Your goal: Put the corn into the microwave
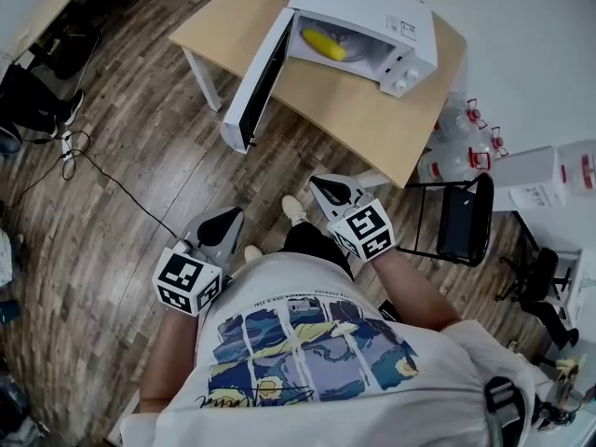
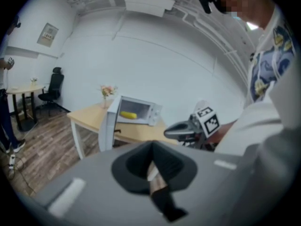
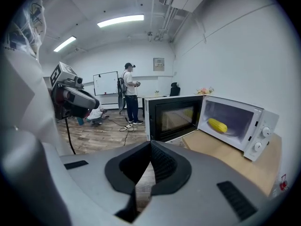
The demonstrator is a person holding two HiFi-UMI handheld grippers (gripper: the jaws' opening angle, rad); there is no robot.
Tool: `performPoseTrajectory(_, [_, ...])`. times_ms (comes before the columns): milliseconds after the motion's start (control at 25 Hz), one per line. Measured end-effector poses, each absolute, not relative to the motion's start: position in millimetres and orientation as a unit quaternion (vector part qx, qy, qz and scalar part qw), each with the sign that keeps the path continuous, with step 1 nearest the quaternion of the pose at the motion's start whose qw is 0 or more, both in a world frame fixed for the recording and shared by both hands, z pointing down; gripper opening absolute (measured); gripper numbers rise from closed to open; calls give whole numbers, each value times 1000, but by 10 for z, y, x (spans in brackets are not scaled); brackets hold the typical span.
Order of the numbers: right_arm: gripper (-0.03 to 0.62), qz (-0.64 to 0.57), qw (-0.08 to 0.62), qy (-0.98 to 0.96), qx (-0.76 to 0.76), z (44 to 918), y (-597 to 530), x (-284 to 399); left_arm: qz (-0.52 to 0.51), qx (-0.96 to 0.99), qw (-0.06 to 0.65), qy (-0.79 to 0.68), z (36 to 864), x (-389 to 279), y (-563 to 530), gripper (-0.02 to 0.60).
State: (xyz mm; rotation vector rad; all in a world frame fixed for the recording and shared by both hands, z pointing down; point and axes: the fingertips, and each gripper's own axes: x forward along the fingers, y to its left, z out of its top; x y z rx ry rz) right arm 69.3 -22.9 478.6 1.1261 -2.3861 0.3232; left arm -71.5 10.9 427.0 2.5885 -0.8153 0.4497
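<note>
A yellow corn cob (image 1: 323,44) lies inside the white microwave (image 1: 372,12), whose door (image 1: 256,82) stands wide open to the left. The microwave sits on a light wooden table (image 1: 354,110). Both gripper views show the corn (image 2: 128,115) (image 3: 217,125) in the oven cavity. My left gripper (image 1: 226,220) and right gripper (image 1: 326,189) are held close to the person's body, well back from the table. Each has its jaws together with nothing between them. The left gripper view shows the right gripper (image 2: 171,132) from the side.
A black chair (image 1: 461,217) and large water bottles (image 1: 456,147) stand to the right of the table. A cable (image 1: 102,170) trails over the wooden floor at left. A small flower vase (image 2: 107,94) sits on the table's far end. Another person (image 3: 129,95) stands farther off.
</note>
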Motion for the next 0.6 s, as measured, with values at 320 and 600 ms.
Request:
performPoseTrajectory(320, [8, 125, 233, -875, 406, 4853, -825, 1117, 165, 919, 185, -307, 4178, -322, -494, 9])
performPoseTrajectory(600, [8, 116, 233, -881, 395, 4864, -1520, 1473, 165, 918, 168, -319, 4036, 118, -1065, 9])
